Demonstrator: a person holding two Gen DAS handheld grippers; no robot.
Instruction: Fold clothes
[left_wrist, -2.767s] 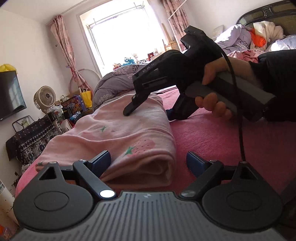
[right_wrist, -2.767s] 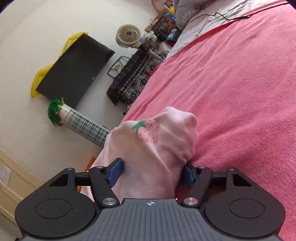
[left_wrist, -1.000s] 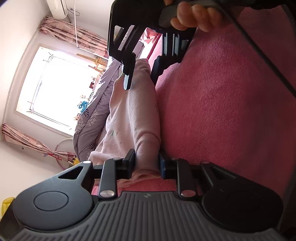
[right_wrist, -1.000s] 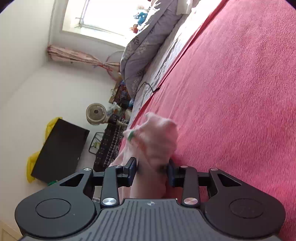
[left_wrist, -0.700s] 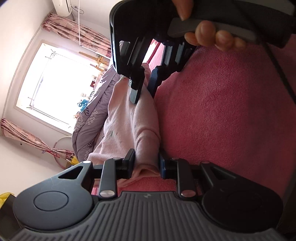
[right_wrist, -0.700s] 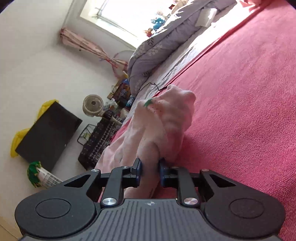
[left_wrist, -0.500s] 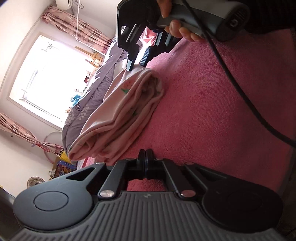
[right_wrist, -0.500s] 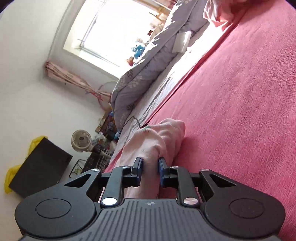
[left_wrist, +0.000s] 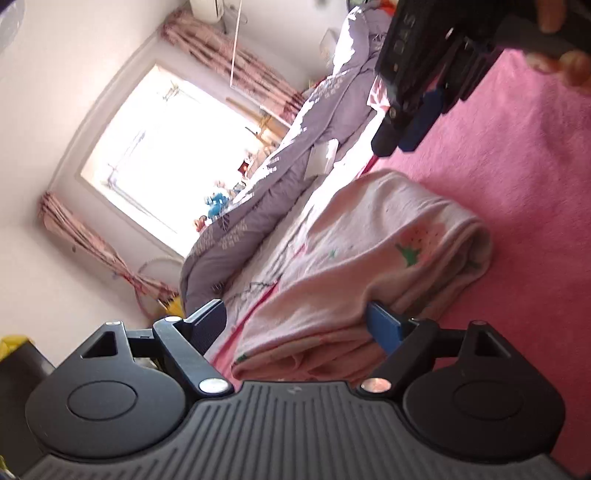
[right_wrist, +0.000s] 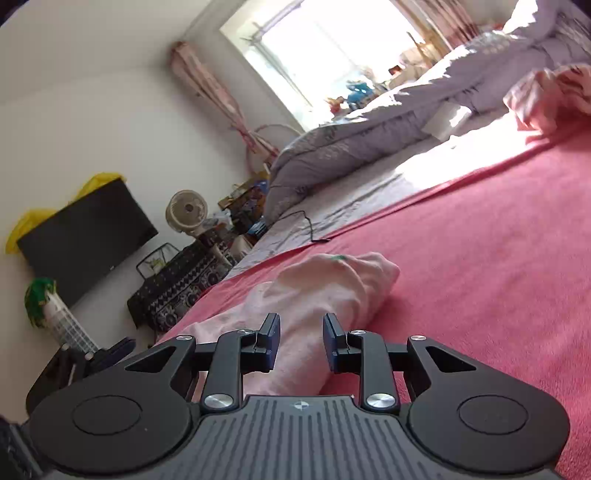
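Observation:
A folded pink garment with a strawberry print (left_wrist: 369, 258) lies on the pink bedspread (left_wrist: 517, 206). My left gripper (left_wrist: 295, 326) is at its near end with jaws opening wide. The cloth lies between and beyond the fingers, and a fold brushes the blue right pad (left_wrist: 384, 328) without being pinched. In the right wrist view the same garment (right_wrist: 332, 284) runs under and between the fingers of my right gripper (right_wrist: 300, 343), whose jaws are opening; the pads do not press on it. From the left wrist view the right gripper (left_wrist: 410, 122) hovers above the garment's far end, held by a hand.
A purple duvet (right_wrist: 369, 140) is heaped along the far side of the bed, with a crumpled pink cloth (right_wrist: 546, 92) beside it. A thin black cable (right_wrist: 310, 229) lies on the sheet. Off the bed stand a fan (right_wrist: 186, 210) and a black screen (right_wrist: 85, 229).
Both grippers were shut on the garment's ends. The left let go, closed empty, then opened wide; the right loosened its pinch. Both rose and rolled, and the garment lies flat.

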